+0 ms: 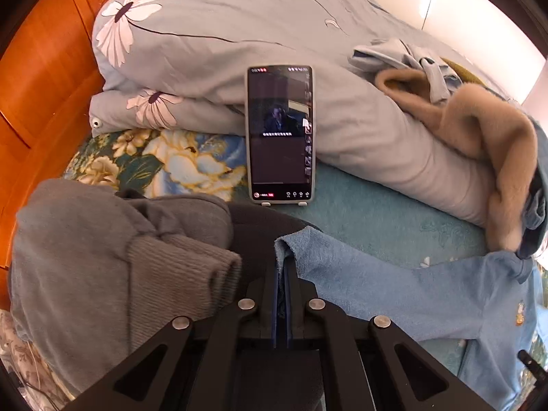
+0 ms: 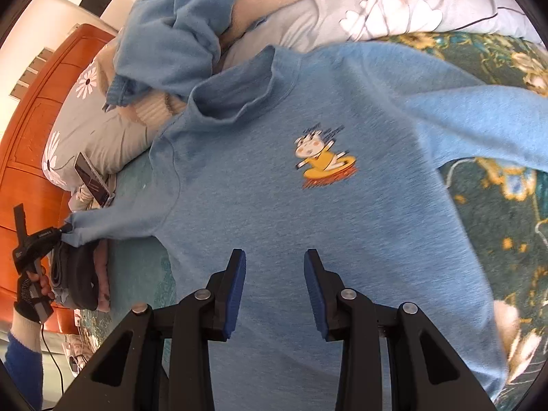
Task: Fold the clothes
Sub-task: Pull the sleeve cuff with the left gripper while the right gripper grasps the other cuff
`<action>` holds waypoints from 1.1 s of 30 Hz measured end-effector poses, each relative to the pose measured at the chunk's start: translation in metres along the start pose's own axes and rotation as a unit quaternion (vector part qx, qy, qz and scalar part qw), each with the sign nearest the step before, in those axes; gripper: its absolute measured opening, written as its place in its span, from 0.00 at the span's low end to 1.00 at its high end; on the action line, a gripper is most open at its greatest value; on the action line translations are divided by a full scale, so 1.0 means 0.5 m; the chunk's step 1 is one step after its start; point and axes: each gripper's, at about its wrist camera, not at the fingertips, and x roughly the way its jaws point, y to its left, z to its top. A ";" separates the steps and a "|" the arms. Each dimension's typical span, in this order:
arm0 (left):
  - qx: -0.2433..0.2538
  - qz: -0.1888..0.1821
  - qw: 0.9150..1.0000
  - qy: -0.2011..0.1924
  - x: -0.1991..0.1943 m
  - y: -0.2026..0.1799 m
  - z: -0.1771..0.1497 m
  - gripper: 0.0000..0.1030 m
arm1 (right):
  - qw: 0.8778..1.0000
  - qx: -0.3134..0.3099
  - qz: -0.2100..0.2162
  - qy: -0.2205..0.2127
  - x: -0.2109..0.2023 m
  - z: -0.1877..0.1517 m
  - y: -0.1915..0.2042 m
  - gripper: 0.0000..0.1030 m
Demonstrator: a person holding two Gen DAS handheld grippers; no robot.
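Fuzzy matt blue sweatshirt [image 2: 308,205], glossy orange wooden headboard [image 1: 44,78], glass-fronted phone [image 1: 280,133].

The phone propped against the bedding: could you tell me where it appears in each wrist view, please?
Left wrist view: the phone stands upright at centre, screen facing the camera, leaning on the floral quilt.
Right wrist view: the phone is small at the left edge, seen slantwise.
Shared landmark: the blue sweatshirt, whose sleeve the left gripper pinches.

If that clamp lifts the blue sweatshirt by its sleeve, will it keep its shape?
Probably not. The blue sweatshirt looks soft: its sleeve, pinched in the left gripper, already stretches and bunches. The body would likely sag and trail. It seems light, and its fuzzy surface unlikely to slip.
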 end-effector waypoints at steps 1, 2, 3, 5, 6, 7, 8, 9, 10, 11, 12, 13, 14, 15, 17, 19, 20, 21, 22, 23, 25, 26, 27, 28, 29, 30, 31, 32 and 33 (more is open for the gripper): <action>0.003 0.003 1.000 -0.001 0.001 -0.004 0.001 0.03 | 1.000 0.005 -0.003 -0.014 -0.022 0.003 -0.017 0.35; 0.007 0.006 1.000 -0.002 0.001 -0.008 -0.001 0.03 | 1.000 0.009 -0.007 -0.029 -0.045 0.006 -0.034 0.35; 0.010 0.009 1.000 -0.002 0.000 -0.012 -0.004 0.03 | 0.999 0.014 -0.010 -0.043 -0.067 0.009 -0.050 0.35; 0.009 0.011 1.000 -0.001 -0.001 -0.014 -0.005 0.03 | 0.996 0.031 -0.023 -0.077 -0.119 0.012 -0.099 0.36; 0.007 0.011 1.000 0.000 -0.001 -0.015 -0.005 0.03 | 0.994 0.044 -0.037 -0.096 -0.146 0.012 -0.132 0.39; 0.004 0.011 1.000 0.000 -0.002 -0.015 -0.006 0.03 | 0.990 0.060 -0.053 -0.112 -0.174 0.012 -0.171 0.43; 0.001 0.011 1.000 0.000 -0.003 -0.016 -0.007 0.03 | 0.986 0.082 -0.070 -0.124 -0.199 0.012 -0.215 0.44; -0.002 0.010 1.000 0.002 -0.002 -0.016 -0.007 0.03 | 0.982 0.109 -0.081 -0.133 -0.222 0.011 -0.260 0.44; -0.005 0.009 1.000 0.004 -0.001 -0.017 -0.008 0.03 | 0.976 0.139 -0.086 -0.144 -0.243 0.008 -0.307 0.44; -0.008 0.009 1.000 0.005 0.000 -0.017 -0.009 0.03 | 0.969 0.175 -0.086 -0.155 -0.262 0.004 -0.356 0.44; -0.009 0.010 1.000 0.007 0.001 -0.019 -0.009 0.03 | 0.960 0.211 -0.085 -0.166 -0.277 -0.002 -0.400 0.44; -0.010 0.012 1.000 0.007 0.001 -0.021 -0.010 0.03 | 0.948 0.250 -0.078 -0.179 -0.288 -0.010 -0.443 0.44; -0.011 0.013 1.000 0.007 0.001 -0.024 -0.010 0.03 | 0.936 0.288 -0.071 -0.192 -0.299 -0.018 -0.484 0.44; -0.011 0.015 1.000 0.008 0.001 -0.027 -0.011 0.03 | 0.921 0.325 -0.061 -0.207 -0.308 -0.027 -0.519 0.44; -0.010 0.017 1.000 0.011 0.002 -0.034 -0.012 0.03 | 0.887 0.392 -0.033 -0.240 -0.321 -0.051 -0.580 0.44; -0.008 0.019 1.000 0.012 0.002 -0.041 -0.013 0.03 | 0.868 0.426 -0.014 -0.255 -0.322 -0.060 -0.616 0.44; -0.007 0.020 1.000 0.013 0.003 -0.045 -0.014 0.03 | 0.861 0.438 -0.009 -0.259 -0.321 -0.061 -0.630 0.44; -0.007 0.021 1.000 0.014 0.003 -0.049 -0.014 0.03 | 0.855 0.449 -0.005 -0.261 -0.319 -0.062 -0.643 0.44; -0.006 0.020 1.000 0.017 0.005 -0.053 -0.015 0.03 | 0.852 0.455 -0.007 -0.258 -0.316 -0.061 -0.650 0.44; -0.006 0.019 1.000 0.019 0.006 -0.056 -0.016 0.03 | 0.850 0.461 -0.008 -0.256 -0.312 -0.059 -0.656 0.44; -0.004 0.017 1.000 0.021 0.008 -0.065 -0.018 0.03 | 0.841 0.474 0.004 -0.259 -0.304 -0.060 -0.669 0.44; -0.002 0.016 1.000 0.023 0.008 -0.069 -0.019 0.03 | 0.836 0.482 0.008 -0.263 -0.298 -0.059 -0.673 0.43; 0.000 0.015 1.000 0.024 0.009 -0.073 -0.020 0.03 | 0.830 0.490 0.008 -0.268 -0.296 -0.060 -0.676 0.40; 0.001 0.014 1.000 0.024 0.009 -0.076 -0.022 0.03 | 0.824 0.497 0.009 -0.272 -0.294 -0.061 -0.680 0.29; 0.002 0.014 1.000 0.025 0.009 -0.080 -0.023 0.03 | 0.820 0.503 0.013 -0.275 -0.293 -0.060 -0.682 0.12; 0.002 0.013 1.000 0.025 0.009 -0.082 -0.023 0.03 | 0.823 0.497 0.017 -0.276 -0.297 -0.050 -0.679 0.05; 0.001 0.011 1.000 0.025 0.009 -0.084 -0.023 0.03 | 0.825 0.491 0.021 -0.278 -0.302 -0.040 -0.675 0.04; 0.000 0.010 1.000 0.024 0.008 -0.085 -0.022 0.03 | 0.828 0.485 0.024 -0.279 -0.307 -0.030 -0.671 0.03; -0.001 0.009 1.000 0.023 0.007 -0.086 -0.020 0.03 | 0.833 0.476 0.028 -0.282 -0.314 -0.018 -0.665 0.03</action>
